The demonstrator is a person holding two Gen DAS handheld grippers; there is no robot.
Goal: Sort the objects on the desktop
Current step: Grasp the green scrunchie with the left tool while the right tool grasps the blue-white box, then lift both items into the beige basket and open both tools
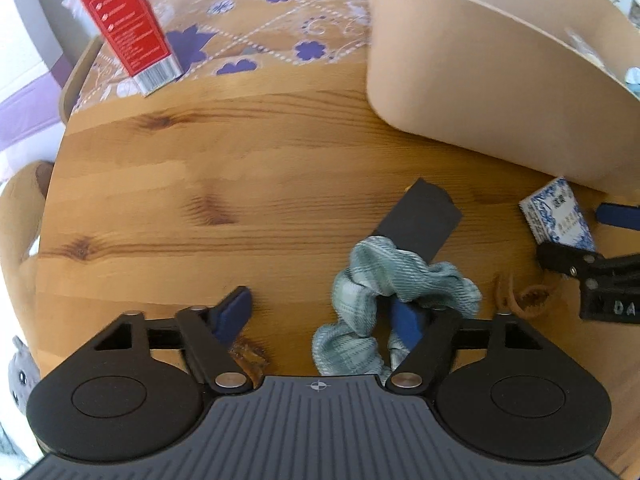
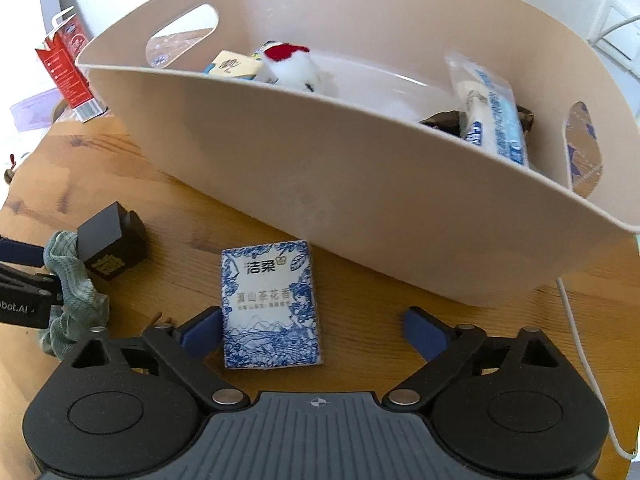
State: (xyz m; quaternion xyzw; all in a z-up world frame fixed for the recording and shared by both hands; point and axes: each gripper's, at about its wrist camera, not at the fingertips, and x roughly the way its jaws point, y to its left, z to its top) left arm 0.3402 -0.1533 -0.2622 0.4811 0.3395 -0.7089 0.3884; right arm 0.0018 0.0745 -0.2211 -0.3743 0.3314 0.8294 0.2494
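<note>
Two grippers are seen low over a wooden table (image 1: 248, 152), both with their jaws spread apart. The left gripper (image 1: 324, 314) is set at a pale green scrunchie (image 1: 384, 292); its right blue finger (image 1: 406, 320) is passed through the fabric loop, while the left finger is kept well apart from it, so nothing is clamped. A black box (image 1: 420, 220) is found touching the scrunchie on its far side, tilted on the wood.

The right gripper (image 2: 316, 332) is held wide around a blue-and-white tissue pack (image 2: 272, 304), which is laid flat on the table. The pack is seen touching or just beside the gripper's left finger, well apart from its right one, and is not squeezed.

Just beyond the pack a beige plastic basket (image 2: 360, 184) with cut-out handles is placed. Inside it are seen a white plush toy with a red cap (image 2: 296, 64), a small carton (image 2: 232, 66) and a clear wrapped packet (image 2: 488, 116). A red carton (image 1: 124, 28) is stood upright at the far left, on a floral mat (image 1: 280, 24). A white cable (image 2: 580, 352) is run along the table at the right.
</note>
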